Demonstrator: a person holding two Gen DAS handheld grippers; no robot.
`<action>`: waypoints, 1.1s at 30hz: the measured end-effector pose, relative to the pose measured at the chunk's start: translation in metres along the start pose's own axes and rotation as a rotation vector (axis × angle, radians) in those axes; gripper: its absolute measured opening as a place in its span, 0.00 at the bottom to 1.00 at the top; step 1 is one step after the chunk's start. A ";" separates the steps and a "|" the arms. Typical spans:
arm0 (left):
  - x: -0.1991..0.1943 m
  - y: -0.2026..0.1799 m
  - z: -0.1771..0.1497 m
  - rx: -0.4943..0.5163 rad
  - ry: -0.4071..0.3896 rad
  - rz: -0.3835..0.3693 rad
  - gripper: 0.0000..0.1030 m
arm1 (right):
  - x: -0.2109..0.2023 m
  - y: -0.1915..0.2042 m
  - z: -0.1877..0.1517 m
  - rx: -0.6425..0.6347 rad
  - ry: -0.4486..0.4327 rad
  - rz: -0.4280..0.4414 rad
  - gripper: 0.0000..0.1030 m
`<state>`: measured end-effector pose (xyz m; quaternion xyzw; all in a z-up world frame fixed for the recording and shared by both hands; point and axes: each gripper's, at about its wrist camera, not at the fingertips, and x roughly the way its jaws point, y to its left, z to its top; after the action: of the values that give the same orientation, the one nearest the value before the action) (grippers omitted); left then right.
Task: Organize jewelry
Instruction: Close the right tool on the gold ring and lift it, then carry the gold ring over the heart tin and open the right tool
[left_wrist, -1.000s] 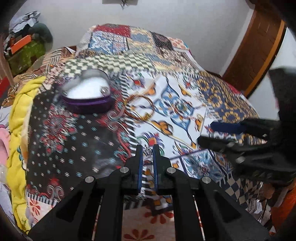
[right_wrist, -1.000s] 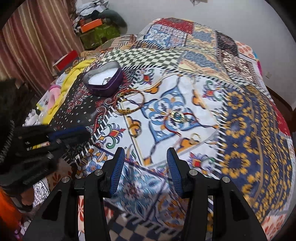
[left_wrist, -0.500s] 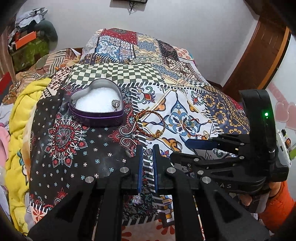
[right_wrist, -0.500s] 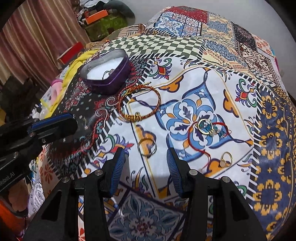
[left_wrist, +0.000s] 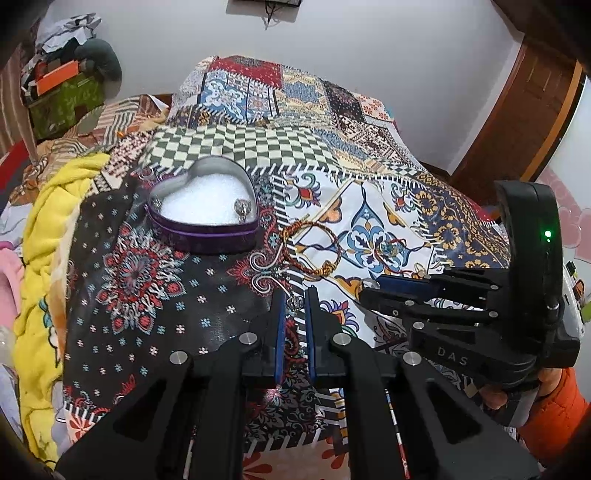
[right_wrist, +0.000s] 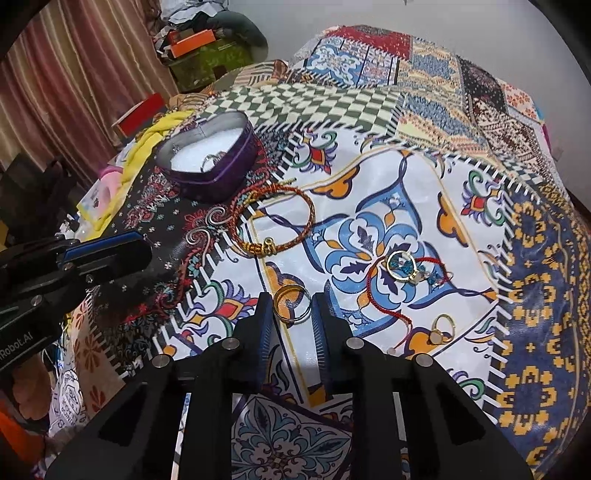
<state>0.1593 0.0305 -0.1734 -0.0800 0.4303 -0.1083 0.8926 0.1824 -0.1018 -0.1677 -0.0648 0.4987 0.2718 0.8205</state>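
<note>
Since a second ago our right gripper (right_wrist: 291, 310) has dropped forward over the bedspread, so that the pair of thin gold bangle rings (right_wrist: 291, 303) now lies between its spread, blue-padded fingers, not yet touched on either side as far as we can tell; we judge this is the line-up for a pinch. Our left gripper (left_wrist: 295, 304) has stayed nearly pressed together on a small silver crystal-topped ring (left_wrist: 294, 302), held at the fingertips above the dark floral patch, probably so that it can be carried to the purple heart-shaped tin with a white foam lining (left_wrist: 207, 218), which sits well apart on the far left. Two silver pieces already rest on that foam, against the tin's wall. Just beside the tin lies the braided red-and-gold thread bracelet (right_wrist: 271, 221), a soft loop with a knotted gold clasp. Further right we see a gold ring with blue stones on a red cord (right_wrist: 400, 264), and nearer us a small gold ring with a pale stone (right_wrist: 443, 328). Everything rests on the glossy patchwork bedspread (right_wrist: 535, 258), whose busy print and slight give make the thin metal hoops hard to pick out and liable to slide when nudged.
</note>
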 end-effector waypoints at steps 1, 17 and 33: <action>-0.003 0.000 0.001 0.001 -0.007 0.003 0.08 | -0.003 0.000 0.001 -0.003 -0.007 -0.003 0.19; -0.062 0.007 0.035 0.005 -0.179 0.059 0.08 | -0.070 0.027 0.034 -0.053 -0.231 -0.027 0.19; -0.086 0.032 0.068 -0.019 -0.316 0.110 0.08 | -0.097 0.044 0.080 -0.083 -0.384 0.000 0.19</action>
<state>0.1647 0.0870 -0.0742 -0.0811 0.2892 -0.0413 0.9529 0.1880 -0.0716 -0.0382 -0.0456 0.3215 0.2997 0.8971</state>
